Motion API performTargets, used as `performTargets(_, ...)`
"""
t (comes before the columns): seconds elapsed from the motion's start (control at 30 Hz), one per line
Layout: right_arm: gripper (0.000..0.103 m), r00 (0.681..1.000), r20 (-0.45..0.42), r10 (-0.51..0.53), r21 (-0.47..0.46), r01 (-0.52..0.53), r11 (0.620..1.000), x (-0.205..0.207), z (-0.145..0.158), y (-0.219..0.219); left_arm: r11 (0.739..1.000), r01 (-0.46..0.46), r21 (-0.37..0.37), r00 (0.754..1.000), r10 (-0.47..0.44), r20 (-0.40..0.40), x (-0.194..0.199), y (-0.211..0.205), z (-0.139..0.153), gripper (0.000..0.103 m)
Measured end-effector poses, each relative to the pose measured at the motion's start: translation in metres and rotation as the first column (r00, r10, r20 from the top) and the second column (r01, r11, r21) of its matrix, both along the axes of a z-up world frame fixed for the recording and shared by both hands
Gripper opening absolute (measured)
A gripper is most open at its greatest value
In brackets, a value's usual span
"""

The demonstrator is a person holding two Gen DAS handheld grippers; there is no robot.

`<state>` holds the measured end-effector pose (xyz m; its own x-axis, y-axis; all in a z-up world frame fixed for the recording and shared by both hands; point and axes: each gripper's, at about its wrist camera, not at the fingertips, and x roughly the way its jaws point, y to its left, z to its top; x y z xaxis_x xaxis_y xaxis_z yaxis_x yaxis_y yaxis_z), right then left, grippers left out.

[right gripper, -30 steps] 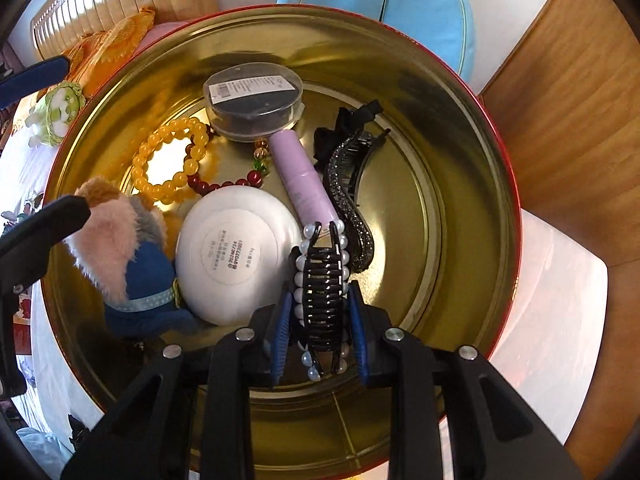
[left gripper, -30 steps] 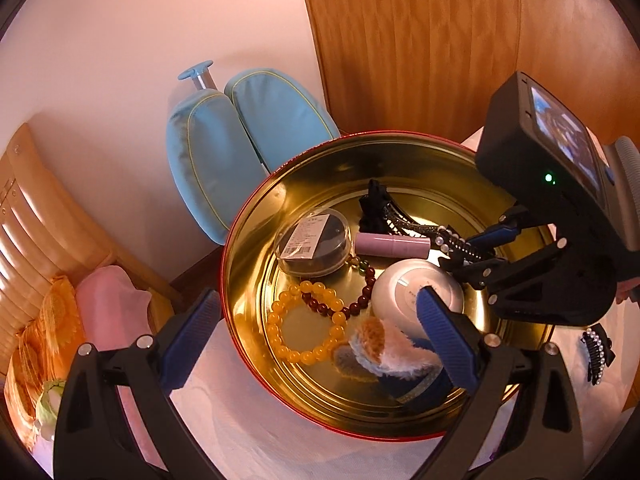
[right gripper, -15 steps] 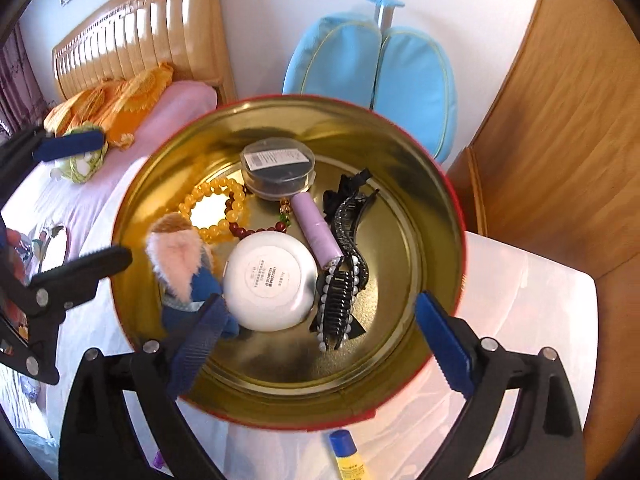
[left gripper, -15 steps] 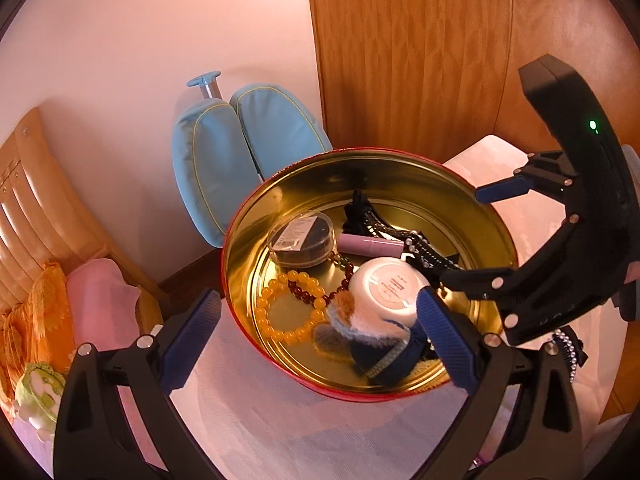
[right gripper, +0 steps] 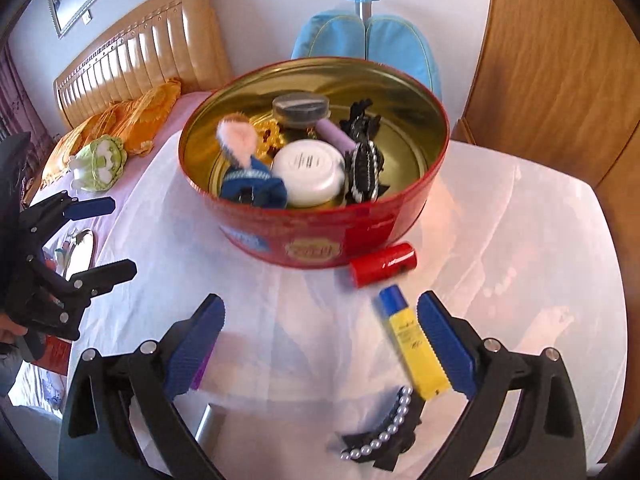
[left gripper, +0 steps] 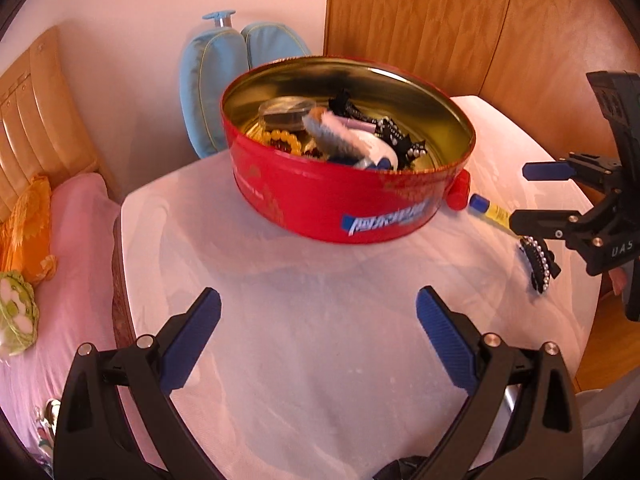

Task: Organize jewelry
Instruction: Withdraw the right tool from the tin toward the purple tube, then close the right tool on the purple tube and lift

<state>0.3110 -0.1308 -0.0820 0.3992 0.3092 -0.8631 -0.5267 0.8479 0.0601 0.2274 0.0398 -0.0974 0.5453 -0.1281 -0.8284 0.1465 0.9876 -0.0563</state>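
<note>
A round red tin (left gripper: 336, 204) (right gripper: 320, 236) with a gold inside stands on the white-covered table. In it lie a pearl hair clip (right gripper: 362, 168), a white compact (right gripper: 310, 170), a lilac tube (right gripper: 334, 136), bead bracelets (left gripper: 284, 138) and a plush doll (right gripper: 244, 168). A second pearl clip (right gripper: 384, 432) (left gripper: 538, 262) lies on the cloth below my right gripper. My left gripper (left gripper: 318, 336) is open and empty, well in front of the tin. My right gripper (right gripper: 320, 336) is open and empty above the cloth; it also shows in the left wrist view (left gripper: 532, 196).
A red lipstick (right gripper: 382, 268) and a yellow tube with a blue cap (right gripper: 412, 340) lie in front of the tin. A purple and silver item (right gripper: 204, 396) lies by my right gripper's left finger. A bed with pillows (right gripper: 120, 124) is left; wooden doors (left gripper: 440, 20) behind.
My right gripper let go of the pearl clip into the tin and opened. Both grippers have drawn back and down from above the tin to the near table.
</note>
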Motion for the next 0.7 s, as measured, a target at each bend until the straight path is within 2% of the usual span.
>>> performTargets(0.1, 0.098, 1.0, -0.028, 0.012, -0.005, -0.012, 1.0, -0.018, -0.007, 0.001, 1.0, -0.008, -0.019, 0.999, 0.008, -0.042, -0.009, -0.002, -0.012, 0.096)
performTargets(0.27, 0.098, 0.998, -0.038, 0.04, -0.025, -0.041, 0.999, -0.038, -0.013, 0.012, 0.999, 0.041, -0.005, 0.996, -0.041, -0.074, -0.014, -0.012, -0.022, 0.095)
performTargets(0.47, 0.098, 0.998, -0.042, 0.052, -0.045, -0.054, 0.998, -0.054, -0.021, 0.025, 0.997, 0.073, 0.007, 0.995, -0.072, -0.061, -0.024, -0.017, -0.02, 0.096)
performTargets(0.7, 0.098, 0.996, -0.059, 0.074, -0.073, -0.078, 0.994, -0.063, -0.038, 0.049, 0.999, 0.039, 0.012, 0.997, -0.038, -0.063, -0.034, 0.005, -0.021, 0.096)
